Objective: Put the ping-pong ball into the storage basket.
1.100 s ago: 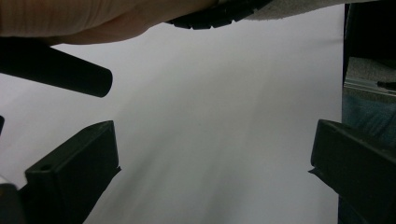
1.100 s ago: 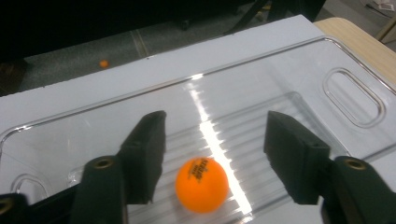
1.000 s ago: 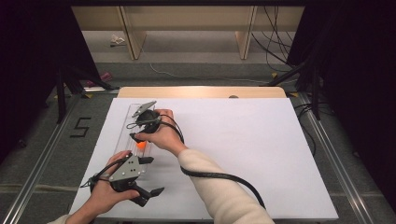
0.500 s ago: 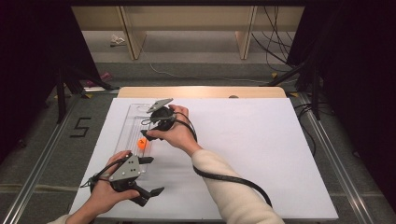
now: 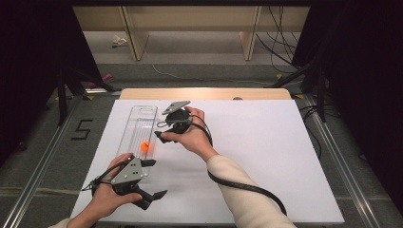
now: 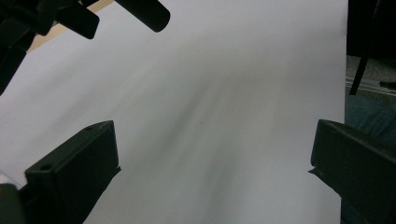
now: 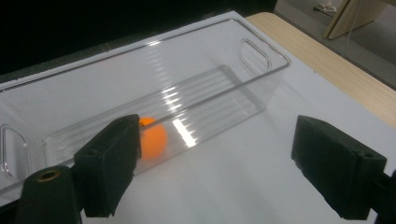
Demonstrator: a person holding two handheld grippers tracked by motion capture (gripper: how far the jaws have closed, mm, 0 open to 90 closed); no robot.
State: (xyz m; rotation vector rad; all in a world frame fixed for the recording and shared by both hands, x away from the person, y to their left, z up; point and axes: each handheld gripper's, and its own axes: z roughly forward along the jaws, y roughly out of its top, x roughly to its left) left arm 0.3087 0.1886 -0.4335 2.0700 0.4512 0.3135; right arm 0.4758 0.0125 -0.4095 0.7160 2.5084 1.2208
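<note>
Now an orange ball inside the clear bin, right hand-held gripper agape alongside.

A white sheet covers the worktop, whose pale wooden edge shows along the far side. Grey carpet floor surrounds it, marked with a black figure 5 at the left. Metal rails run along both sides. Beyond stand light wooden shelf legs, with black cables trailing on the floor. Dark curtains close in either side.
</note>
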